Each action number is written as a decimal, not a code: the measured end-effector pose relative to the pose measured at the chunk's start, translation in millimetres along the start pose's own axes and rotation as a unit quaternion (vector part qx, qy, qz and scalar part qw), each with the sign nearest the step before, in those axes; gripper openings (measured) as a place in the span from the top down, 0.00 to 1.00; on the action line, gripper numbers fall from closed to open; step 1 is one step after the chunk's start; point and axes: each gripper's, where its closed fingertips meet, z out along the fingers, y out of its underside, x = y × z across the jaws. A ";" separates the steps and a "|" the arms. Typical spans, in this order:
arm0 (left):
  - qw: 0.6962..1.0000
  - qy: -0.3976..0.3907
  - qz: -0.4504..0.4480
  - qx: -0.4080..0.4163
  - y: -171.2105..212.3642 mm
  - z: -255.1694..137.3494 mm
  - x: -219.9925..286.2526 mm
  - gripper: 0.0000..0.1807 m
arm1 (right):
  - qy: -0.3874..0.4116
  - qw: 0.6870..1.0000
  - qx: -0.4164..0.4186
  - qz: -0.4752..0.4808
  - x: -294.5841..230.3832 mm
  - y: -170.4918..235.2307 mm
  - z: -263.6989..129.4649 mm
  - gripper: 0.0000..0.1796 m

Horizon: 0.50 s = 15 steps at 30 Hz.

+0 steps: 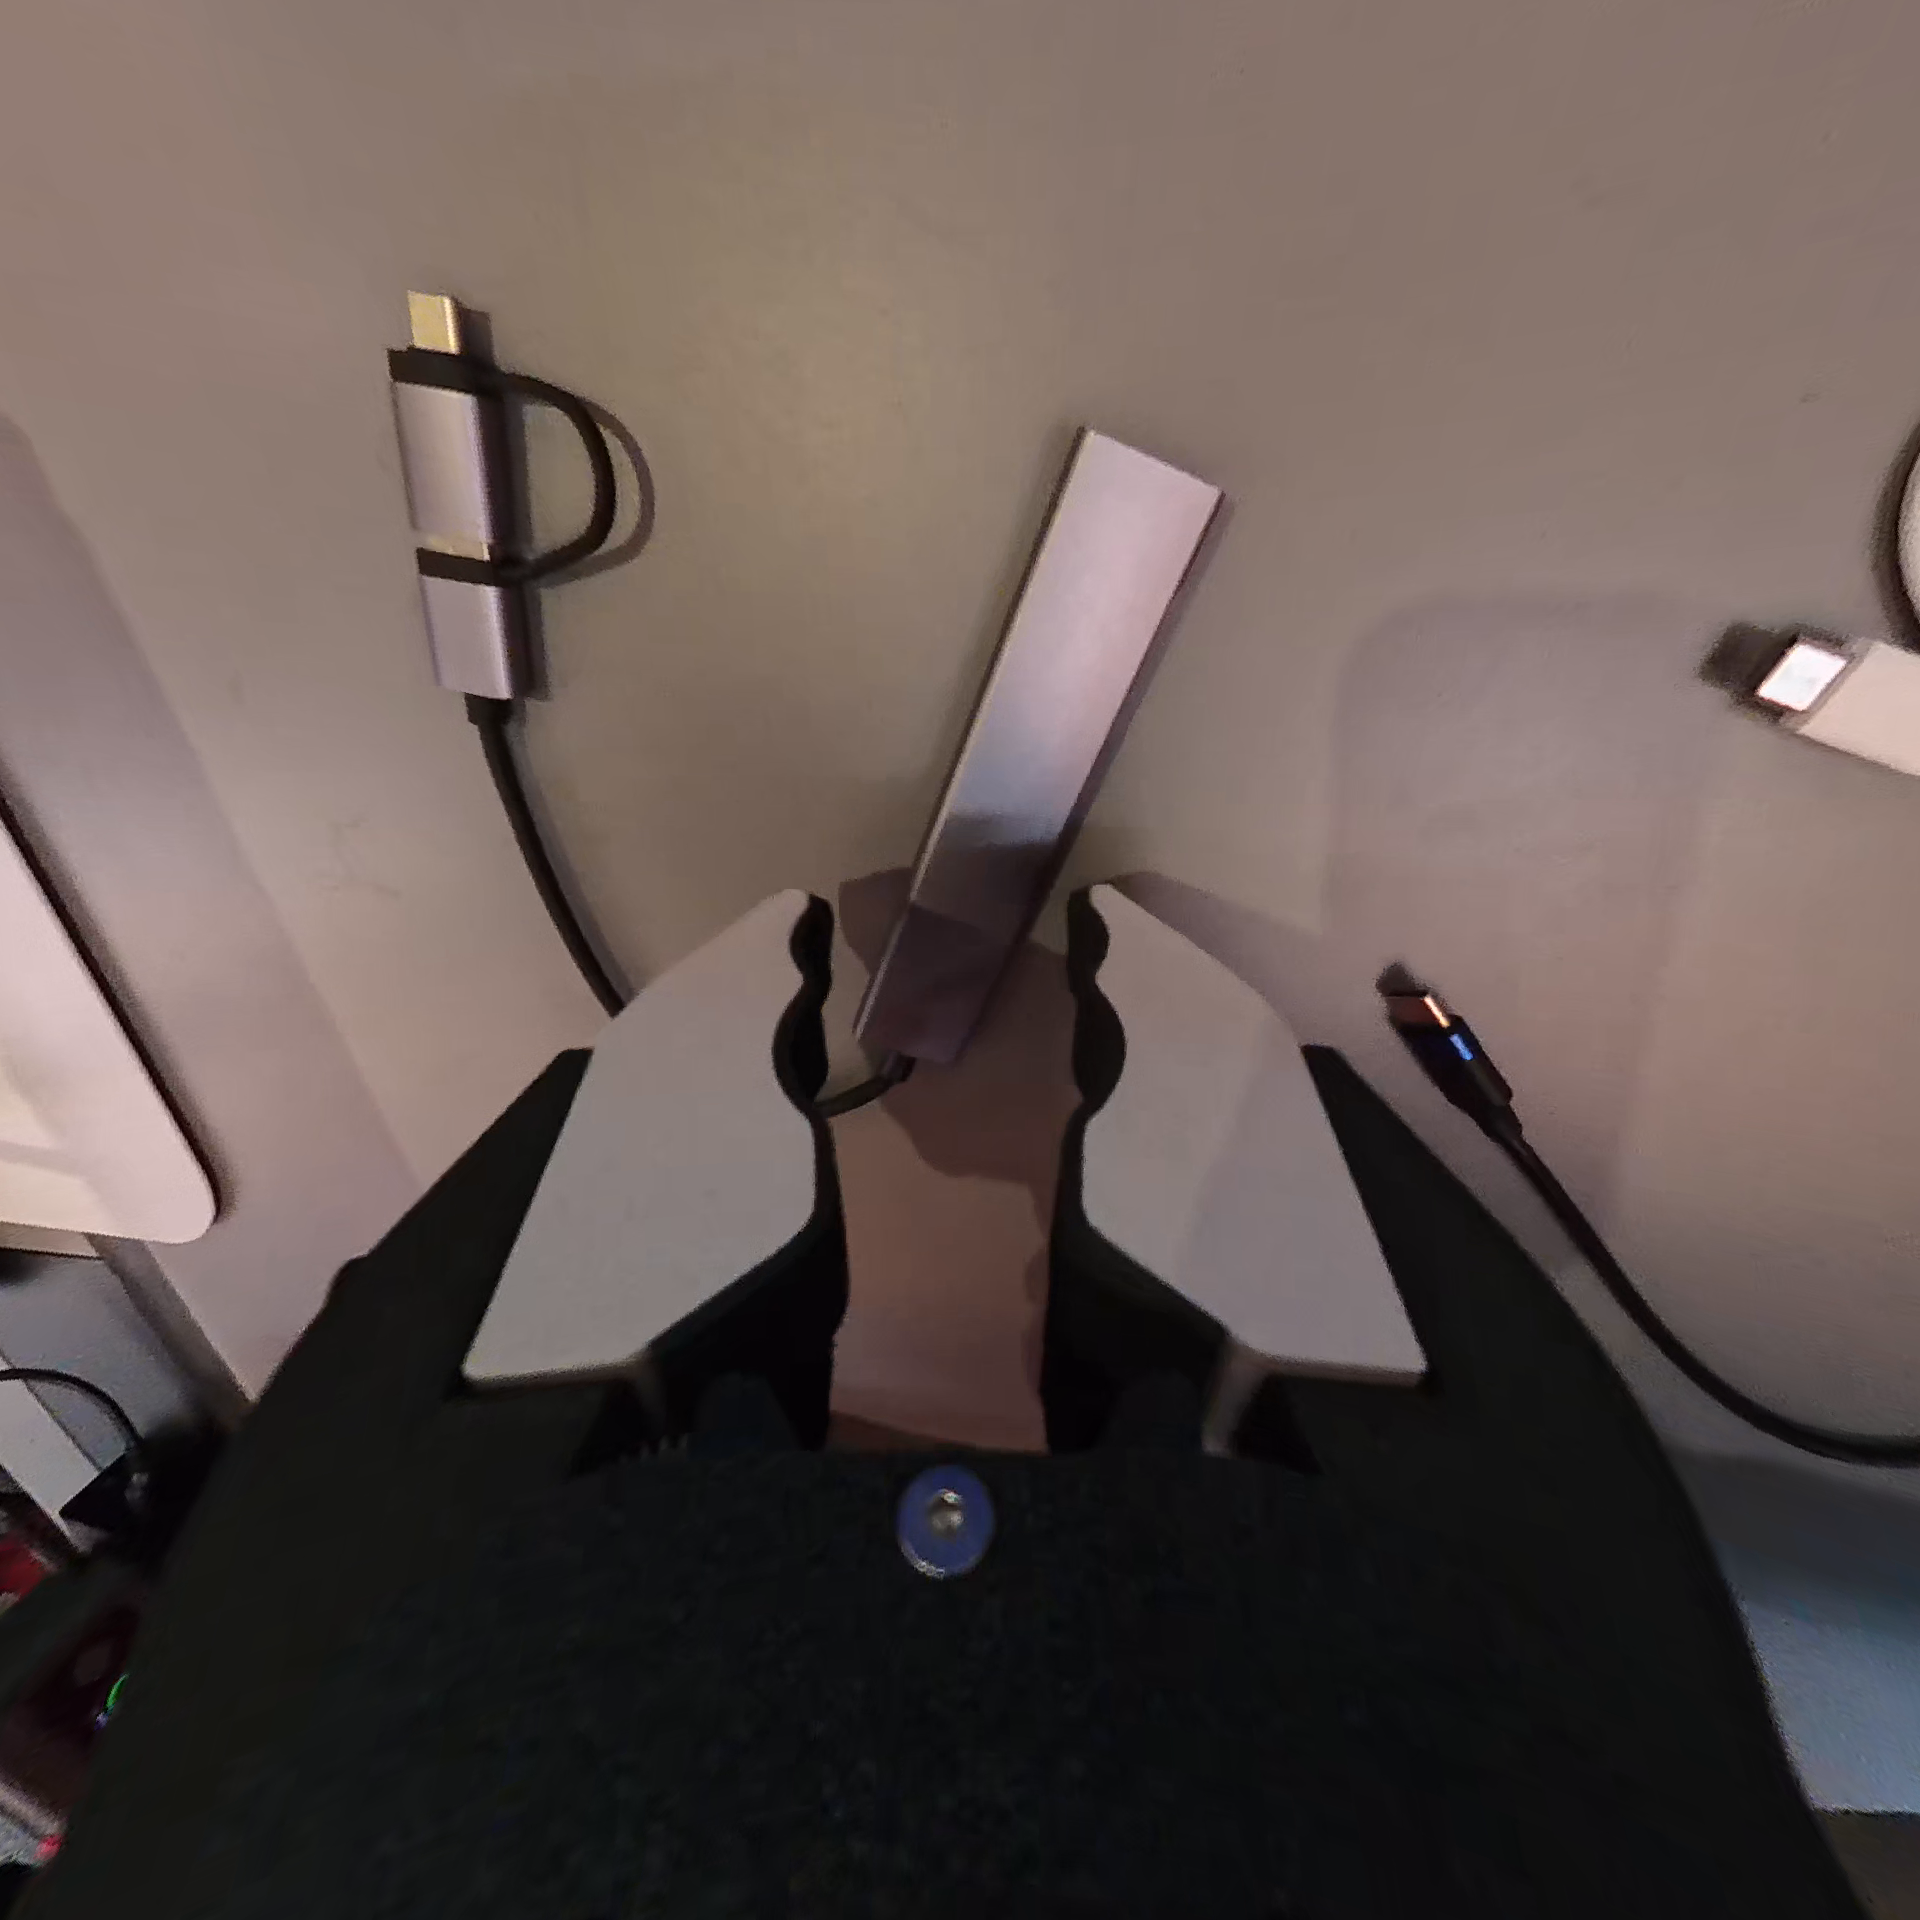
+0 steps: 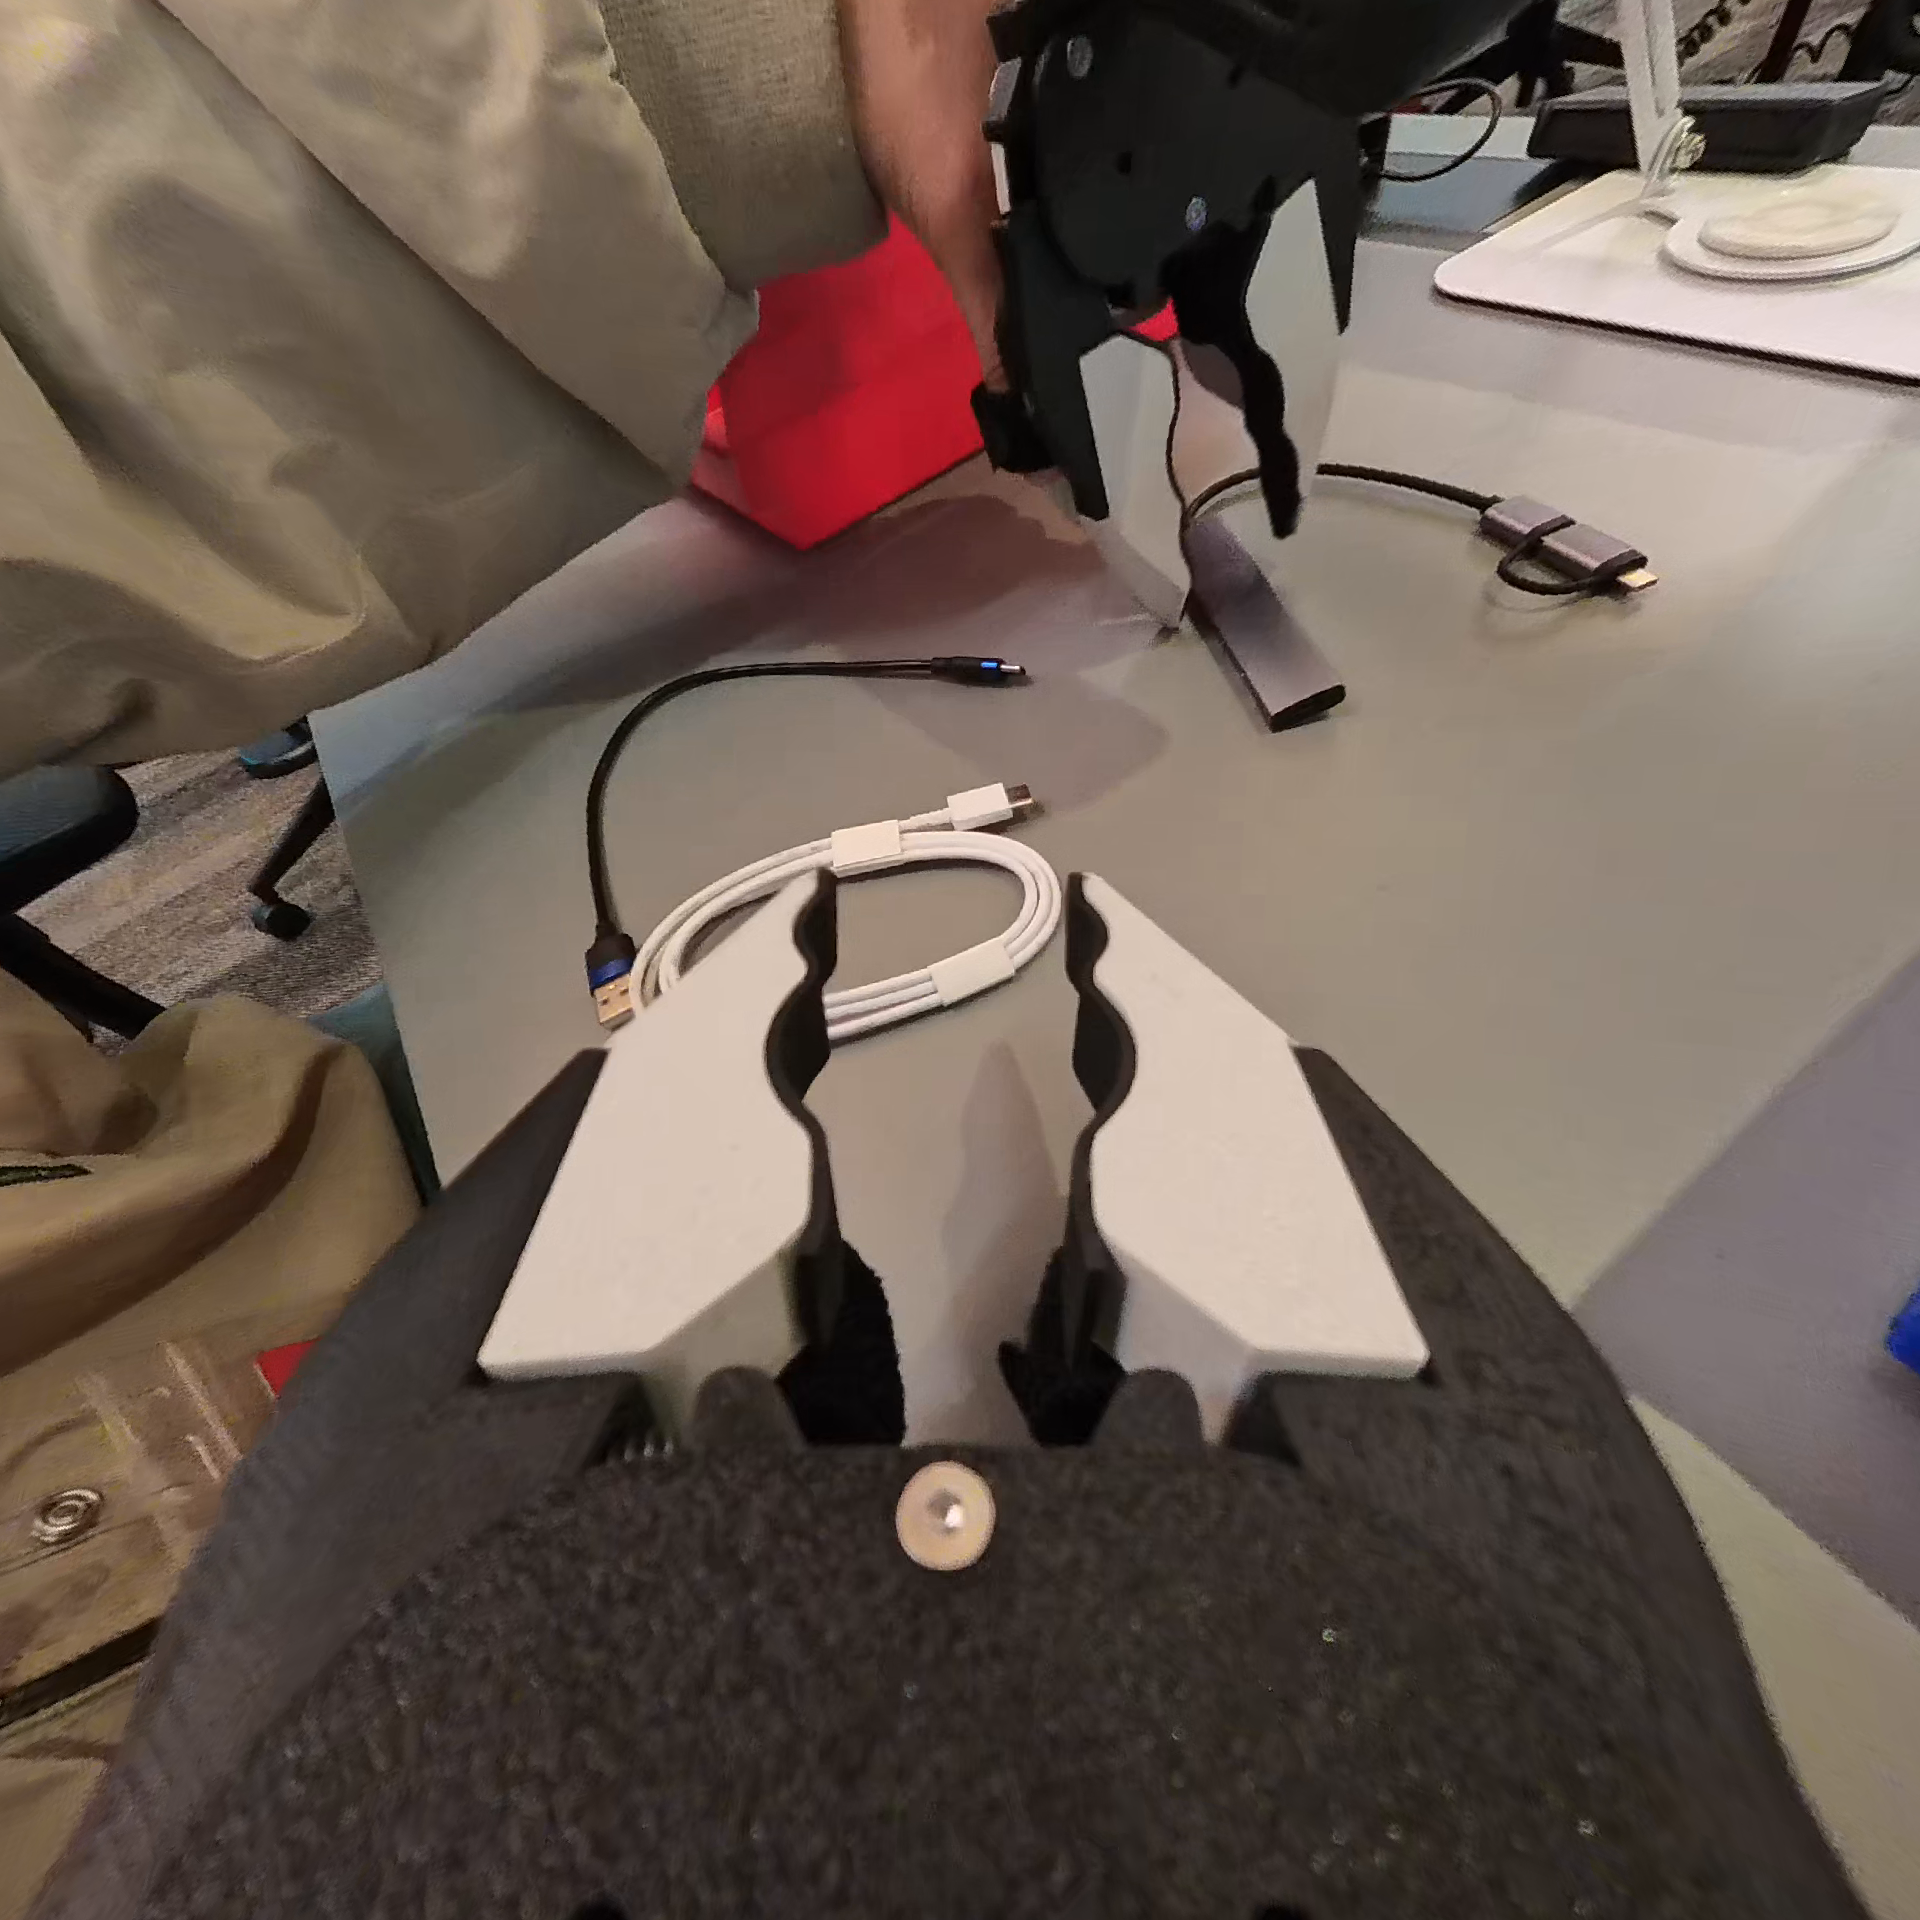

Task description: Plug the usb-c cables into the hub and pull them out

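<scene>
The hub [image 1: 1039,727], a slim grey metal bar, lies flat on the bench [image 1: 1351,260], its cable end between the spread fingers of the left hand-held gripper [image 1: 951,914], which is not clamped on it. Just right of the hub lies the black cable [image 1: 1455,1049]; beyond that, the white cable [image 1: 1808,691]. The right hand-held gripper [image 2: 951,894] hangs apart over the coiled white cable. The hub looks light, stiff and slippery, so pinch its long edges; take each cable by its rigid plug.
</scene>
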 end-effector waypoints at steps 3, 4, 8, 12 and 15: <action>1.000 0.007 0.005 0.008 -1.7 1.3 2.3 0.81 | -0.005 1.000 0.000 0.001 -1.3 -1.0 2.2 0.76; 1.000 0.009 0.012 0.012 -1.9 1.7 3.0 0.82 | -0.006 1.000 -0.001 -0.001 -1.9 -0.9 3.6 0.76; 1.000 0.004 0.012 0.021 -1.6 1.6 3.0 0.87 | -0.010 1.000 -0.002 -0.014 -4.5 -0.7 8.0 0.76; 0.995 -0.021 -0.047 0.089 -12.5 -12.4 -2.4 0.88 | -0.005 0.999 0.019 -0.047 -3.0 -4.5 6.6 0.77; 0.976 -0.022 -0.107 0.189 -32.6 -47.5 -2.8 0.88 | 0.014 0.998 0.031 -0.045 3.6 -8.8 2.3 0.77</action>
